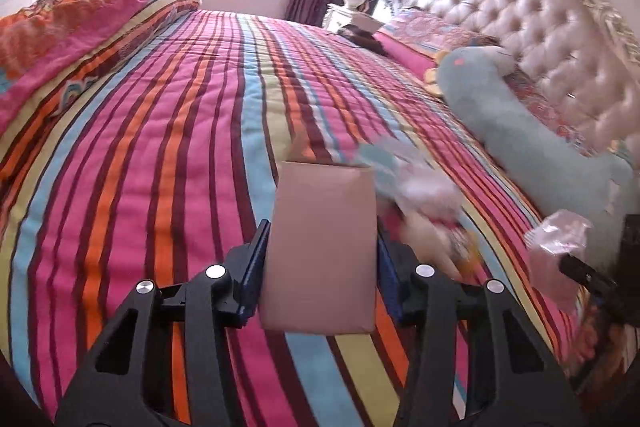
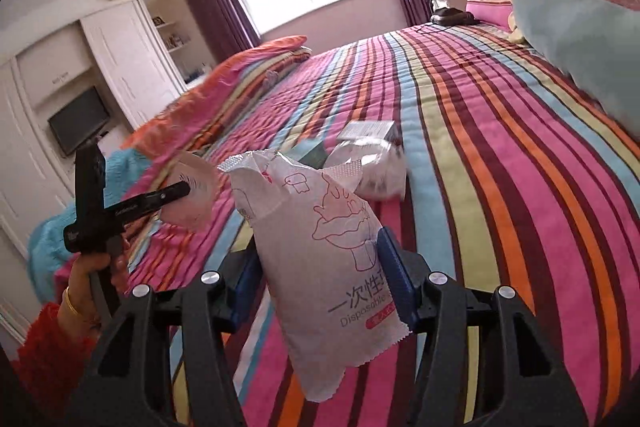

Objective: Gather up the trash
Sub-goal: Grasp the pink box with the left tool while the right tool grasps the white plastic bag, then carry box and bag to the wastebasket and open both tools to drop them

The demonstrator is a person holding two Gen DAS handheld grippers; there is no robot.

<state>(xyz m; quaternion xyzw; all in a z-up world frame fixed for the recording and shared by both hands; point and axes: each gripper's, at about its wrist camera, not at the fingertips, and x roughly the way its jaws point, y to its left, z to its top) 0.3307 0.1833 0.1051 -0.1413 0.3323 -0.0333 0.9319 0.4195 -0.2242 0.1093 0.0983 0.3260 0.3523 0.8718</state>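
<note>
Clearly, the pinkish paper packet (image 1: 320,251) sits clamped between the pads of the left gripper (image 1: 320,267), lifted above the striped bedspread (image 1: 160,131). Only the right wrist view shows the white disposable-item bag (image 2: 320,259), printed with a red line drawing and the word "Disposable", pinched by the right gripper (image 2: 324,279) with its torn top standing up. That view also catches the left gripper (image 2: 176,193) from the side, carried by a hand (image 2: 90,267) with a gold bangle and a red sleeve, its tongs closed on the packet (image 2: 196,187). From the left wrist view, the right gripper (image 1: 572,265) shows only at the right edge, with its bag (image 1: 560,231) a blur. More litter (image 2: 376,163) lies on the bedspread just past the bag: a crumpled clear wrapper and a small box. A long blue plush pillow (image 1: 520,131) lies along the tufted headboard (image 1: 560,39).
</note>
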